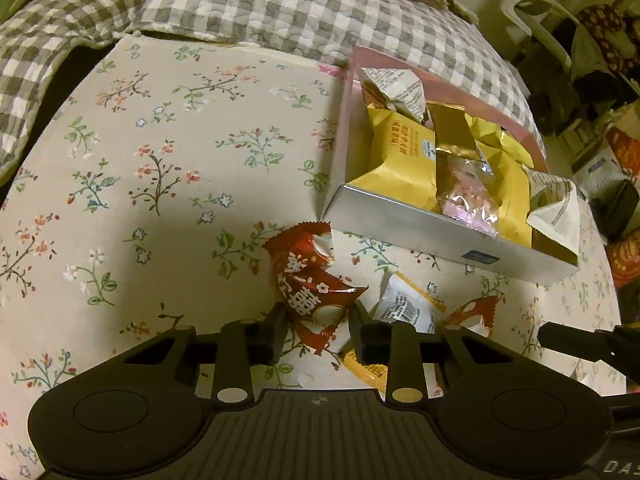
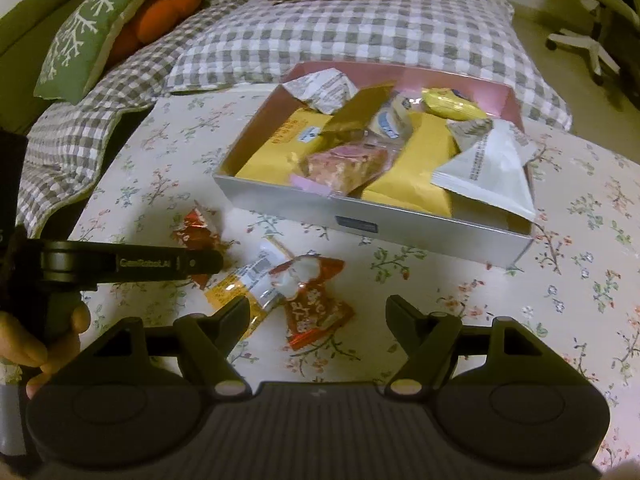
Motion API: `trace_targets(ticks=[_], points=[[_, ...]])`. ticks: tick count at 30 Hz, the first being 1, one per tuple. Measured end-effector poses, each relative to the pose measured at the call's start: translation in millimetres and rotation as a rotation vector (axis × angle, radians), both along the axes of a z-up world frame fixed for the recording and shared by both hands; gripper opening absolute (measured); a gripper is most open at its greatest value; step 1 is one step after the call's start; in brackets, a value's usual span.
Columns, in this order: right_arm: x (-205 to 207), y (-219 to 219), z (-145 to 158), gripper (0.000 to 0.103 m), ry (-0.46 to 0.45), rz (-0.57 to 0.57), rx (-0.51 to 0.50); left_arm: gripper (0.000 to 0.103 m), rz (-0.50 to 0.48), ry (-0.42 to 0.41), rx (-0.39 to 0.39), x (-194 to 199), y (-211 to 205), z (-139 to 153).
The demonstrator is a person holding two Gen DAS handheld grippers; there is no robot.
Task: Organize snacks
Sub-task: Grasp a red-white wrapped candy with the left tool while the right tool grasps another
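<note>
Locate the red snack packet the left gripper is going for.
In the left wrist view the red snack packet lies on the flowered cloth, pinched in the left gripper, just in front of the silver box.

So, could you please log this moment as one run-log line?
left gripper: shut on red snack packet | right gripper: open, empty | snack box: partly filled | loose packets: three

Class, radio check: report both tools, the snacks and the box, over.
Left tool shut on red snack packet. Right tool open, empty, above second red packet. Yellow packet loose on tablecloth. Snack box unobstructed.
</note>
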State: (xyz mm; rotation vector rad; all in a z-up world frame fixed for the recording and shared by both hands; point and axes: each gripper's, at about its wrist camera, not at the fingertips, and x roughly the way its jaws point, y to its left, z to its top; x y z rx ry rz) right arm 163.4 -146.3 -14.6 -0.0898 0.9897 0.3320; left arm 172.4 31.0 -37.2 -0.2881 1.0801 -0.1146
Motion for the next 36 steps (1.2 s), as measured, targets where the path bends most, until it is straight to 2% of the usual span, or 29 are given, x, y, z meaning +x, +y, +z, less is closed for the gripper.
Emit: trace_targets(ticks=[7, 15, 16, 23, 24, 25, 26, 27, 36], points=[[4, 1, -5, 0.072, 0.016, -0.006, -0.012, 0.026, 0.016, 0.002, -0.039, 0, 10, 3], [8, 6, -14, 0.069, 0.026, 0.011, 0.017, 0.024, 0.016, 0.011, -0.039, -1, 14, 5], [10, 9, -18, 0.066, 0.022, 0.02, 0.007, 0.024, 0.015, 0.01, -0.041, -2, 14, 5], [18, 26, -36, 0.062, 0.0, 0.067, -0.066, 0.024, 0.018, 0.003, -0.034, -4, 18, 8], [17, 27, -36, 0.059, -0.009, 0.08, -0.072, 0.024, 0.021, 0.003, -0.032, -4, 19, 8], [17, 28, -35, 0.048, -0.009, 0.09, -0.068, 0.024, 0.023, 0.001, -0.03, -4, 21, 8], [18, 28, -33, 0.032, 0.003, 0.094, -0.047, 0.024, 0.024, -0.001, -0.028, -4, 21, 9], [19, 27, -30, 0.026, 0.015, 0.088, -0.029, 0.024, 0.023, -0.003, -0.027, -5, 22, 9], [13, 31, -17, 0.023, 0.029, 0.081, -0.005, 0.024, 0.015, -0.031, -0.042, -8, 22, 21]])
